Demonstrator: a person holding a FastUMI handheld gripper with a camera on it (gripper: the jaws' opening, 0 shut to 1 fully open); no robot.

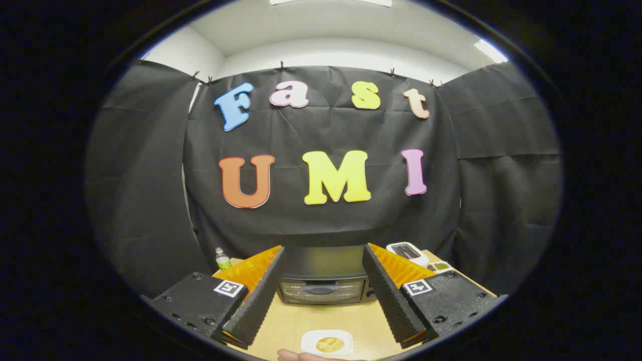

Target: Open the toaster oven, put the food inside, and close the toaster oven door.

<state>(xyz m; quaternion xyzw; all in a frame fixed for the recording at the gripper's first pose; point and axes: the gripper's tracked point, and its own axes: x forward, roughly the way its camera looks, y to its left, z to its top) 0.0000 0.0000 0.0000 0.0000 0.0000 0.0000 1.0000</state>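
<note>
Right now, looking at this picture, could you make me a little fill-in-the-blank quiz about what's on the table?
1. The toaster oven door is ____.
2. The food lies on a white ____, on the table in front of the toaster oven.
3. The gripper fingers are spread ____, holding nothing.
4. The small bottle beside the toaster oven has a ____ label.

Missing words: closed; plate; open; green
</note>
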